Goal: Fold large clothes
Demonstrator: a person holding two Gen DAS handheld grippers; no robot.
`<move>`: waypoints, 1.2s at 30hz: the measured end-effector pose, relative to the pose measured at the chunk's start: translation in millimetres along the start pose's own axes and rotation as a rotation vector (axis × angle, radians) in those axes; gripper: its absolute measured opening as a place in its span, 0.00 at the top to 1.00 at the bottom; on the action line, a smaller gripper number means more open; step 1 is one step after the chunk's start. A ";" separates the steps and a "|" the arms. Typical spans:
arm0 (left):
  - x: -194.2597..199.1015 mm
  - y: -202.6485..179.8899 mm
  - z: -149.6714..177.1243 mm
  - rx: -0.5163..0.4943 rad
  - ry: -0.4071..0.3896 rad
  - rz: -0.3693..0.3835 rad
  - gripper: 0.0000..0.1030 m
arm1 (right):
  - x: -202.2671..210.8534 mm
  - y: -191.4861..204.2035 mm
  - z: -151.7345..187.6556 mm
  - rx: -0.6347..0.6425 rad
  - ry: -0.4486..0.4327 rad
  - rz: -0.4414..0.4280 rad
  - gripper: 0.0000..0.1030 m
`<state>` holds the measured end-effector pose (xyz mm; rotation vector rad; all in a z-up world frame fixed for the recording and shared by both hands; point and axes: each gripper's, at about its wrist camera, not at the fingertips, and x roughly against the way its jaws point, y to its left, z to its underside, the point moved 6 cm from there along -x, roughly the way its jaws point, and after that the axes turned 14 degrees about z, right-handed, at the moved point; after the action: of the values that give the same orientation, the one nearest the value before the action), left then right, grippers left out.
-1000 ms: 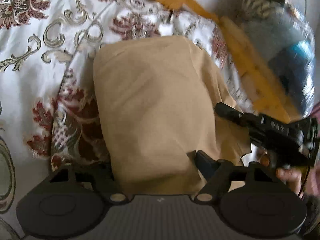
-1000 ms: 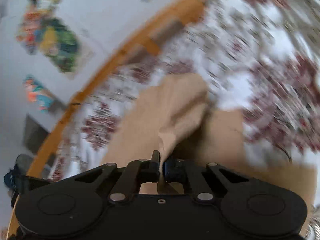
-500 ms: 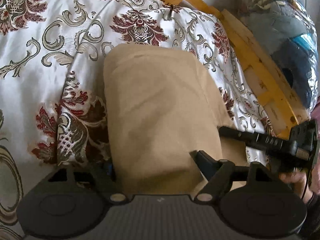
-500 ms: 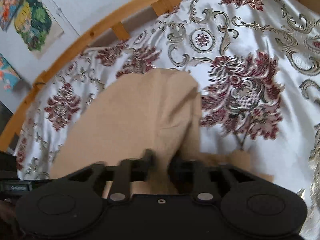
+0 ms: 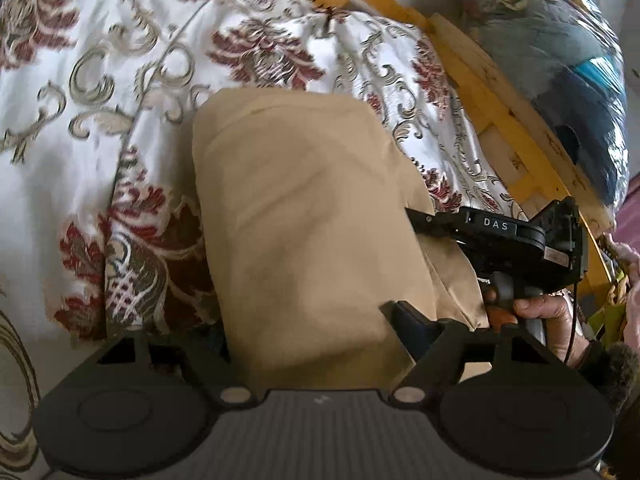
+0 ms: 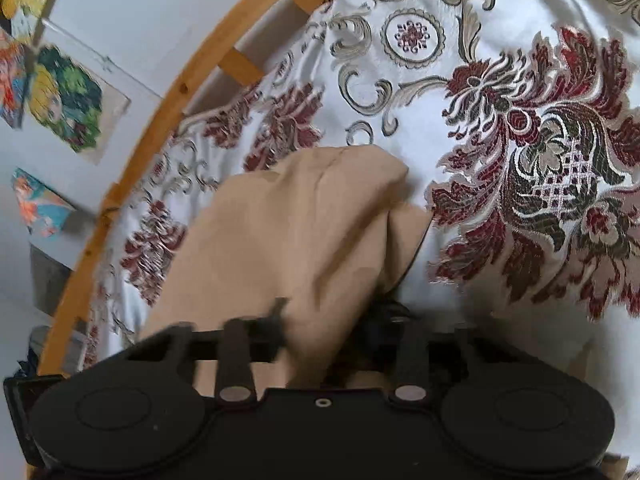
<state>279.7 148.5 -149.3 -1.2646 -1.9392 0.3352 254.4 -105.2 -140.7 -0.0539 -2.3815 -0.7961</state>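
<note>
Lengthwise, the tan garment (image 5: pixel 304 220) runs away from both claws; the left claw (image 5: pixel 308 332) straddles its near end, closing, unclenched, while the right claw (image 6: pixel 324 320) closes on its near fold.

pretty tight around the tan garment (image 5: pixel 304 216) right now. its folded bulk fills the whole gap between the left gripper (image 5: pixel 304 320) fingers, and the right gripper (image 5: pixel 496 240) plus the hand (image 5: pixel 548 320) holding it crowd the cloth's right edge. the wooden bed frame (image 5: pixel 496 92) runs along that side, with a plastic-wrapped bundle (image 5: pixel 560 60) piled just past it. best open stretch is the patterned bedspread (image 6: pixel 520 140) beyond and beside the garment, flat and bare. in the right wrist view the frame rail (image 6: pixel 160 120) curves close on the wall side.
</note>
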 end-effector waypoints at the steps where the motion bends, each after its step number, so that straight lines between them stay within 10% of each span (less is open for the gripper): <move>1: 1.5 -1.9 -0.5 -0.004 -0.008 0.003 0.26 | 5.1 3.5 0.4 0.011 -0.020 -0.001 0.80; 10: 33.5 -30.7 -36.1 -0.194 -0.216 -0.049 0.32 | 44.1 68.0 -40.5 0.045 -0.198 -0.072 0.91; 20: 18.2 17.7 -27.8 0.050 -0.138 -0.127 0.18 | 14.5 47.1 -6.8 0.348 -0.214 0.329 0.49; 30: 65.4 -60.4 -6.4 -0.157 -0.276 -0.307 0.01 | 115.2 61.7 49.4 0.386 -0.417 0.307 0.09; 36: 111.4 -105.7 35.4 -0.176 -0.369 -0.377 0.01 | 182.1 84.8 88.2 0.454 -0.538 0.275 0.01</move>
<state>162.3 201.7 -58.6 -0.9595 -2.5168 0.2183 78.2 -14.1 -47.1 -0.4463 -2.9133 -0.0983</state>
